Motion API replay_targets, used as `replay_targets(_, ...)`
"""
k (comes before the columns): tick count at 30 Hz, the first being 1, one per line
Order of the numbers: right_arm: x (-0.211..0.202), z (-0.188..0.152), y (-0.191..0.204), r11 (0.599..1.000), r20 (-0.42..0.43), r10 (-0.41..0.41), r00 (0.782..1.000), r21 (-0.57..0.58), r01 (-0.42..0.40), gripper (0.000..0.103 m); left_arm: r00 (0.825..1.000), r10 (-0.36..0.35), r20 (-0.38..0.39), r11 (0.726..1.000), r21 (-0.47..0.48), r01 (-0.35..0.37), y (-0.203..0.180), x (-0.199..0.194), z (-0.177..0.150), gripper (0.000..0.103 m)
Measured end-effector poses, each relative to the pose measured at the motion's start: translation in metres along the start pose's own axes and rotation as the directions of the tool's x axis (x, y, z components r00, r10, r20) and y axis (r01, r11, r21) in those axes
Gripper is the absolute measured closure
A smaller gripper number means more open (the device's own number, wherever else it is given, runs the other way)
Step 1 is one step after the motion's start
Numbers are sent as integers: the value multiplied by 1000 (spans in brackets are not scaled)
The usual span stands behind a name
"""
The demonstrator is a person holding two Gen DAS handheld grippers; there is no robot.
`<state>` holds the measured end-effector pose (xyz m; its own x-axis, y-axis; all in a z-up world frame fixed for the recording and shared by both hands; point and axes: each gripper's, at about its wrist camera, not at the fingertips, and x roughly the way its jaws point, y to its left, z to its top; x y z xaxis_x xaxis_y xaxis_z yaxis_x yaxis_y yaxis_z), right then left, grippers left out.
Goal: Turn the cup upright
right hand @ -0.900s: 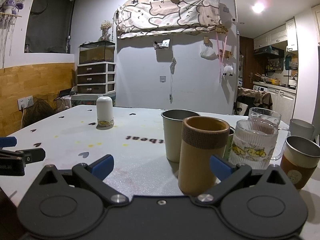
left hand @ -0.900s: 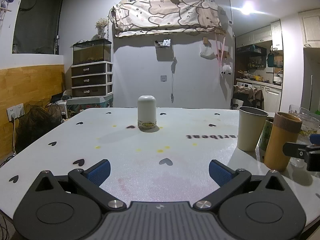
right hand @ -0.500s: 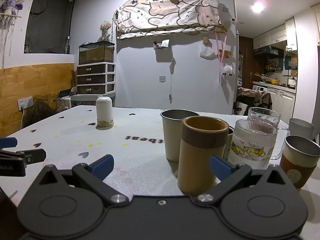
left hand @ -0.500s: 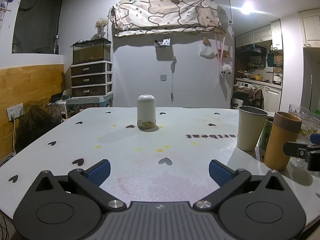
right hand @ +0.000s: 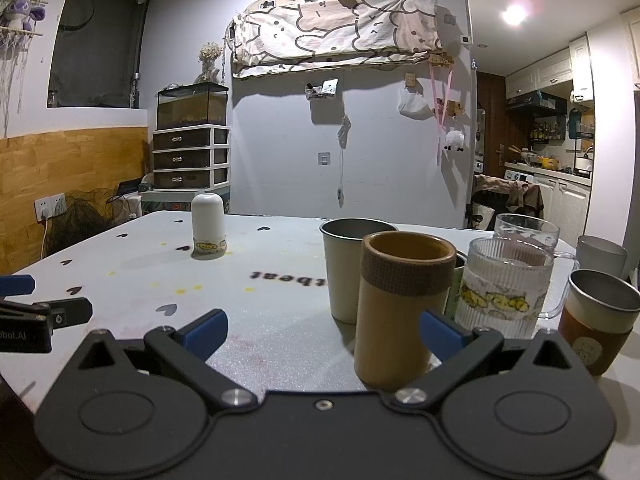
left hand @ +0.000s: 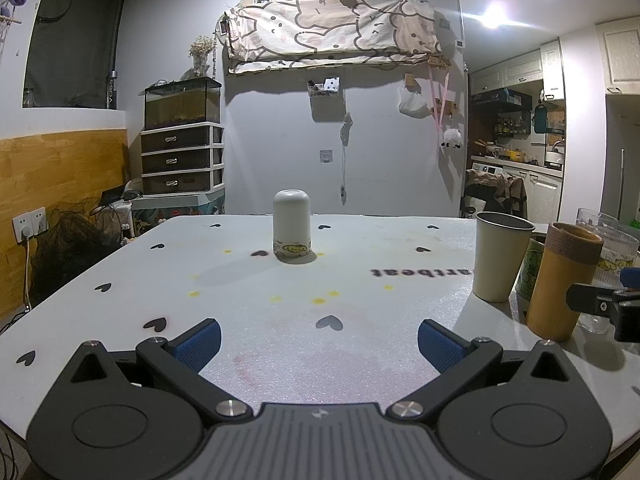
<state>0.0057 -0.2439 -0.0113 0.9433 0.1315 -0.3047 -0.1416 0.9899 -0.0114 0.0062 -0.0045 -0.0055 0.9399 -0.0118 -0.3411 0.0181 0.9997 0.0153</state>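
Table (left hand: 248,292) bears one inverted white cup (left hand: 291,225), six upright cups; both grippers' fingers (left hand: 198,338) wide.

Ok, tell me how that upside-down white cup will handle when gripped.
The white cup looks smooth and glossy, so it may slip between the pads. It is tall on a narrow base, so a push could tip it. Its rounded body would probably roll once it is down.

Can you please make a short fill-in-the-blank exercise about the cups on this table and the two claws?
1. The white cup stands alone with its mouth facing ____.
2. Both the left claw and the right claw are ____.
3. The brown cup nearest the right claw stands ____.

Missing words: down; open; upright
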Motion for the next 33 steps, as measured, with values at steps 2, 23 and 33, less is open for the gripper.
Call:
replay_targets(2,0,0,0,1000,0,0,1000,0,0,0,1000,1,0,1000,0,-1,0,-1,1,0)
replay_targets(23,-17,-3,-2,1000,31,19,999,-10,-19,0,996,36,79,999,16,-38,8,36,43,0)
replay_targets(33,-18,-10,-13,1000,12,22,1000,22,-22,0,994,28,104,999,30,-31,2,137,110,0)
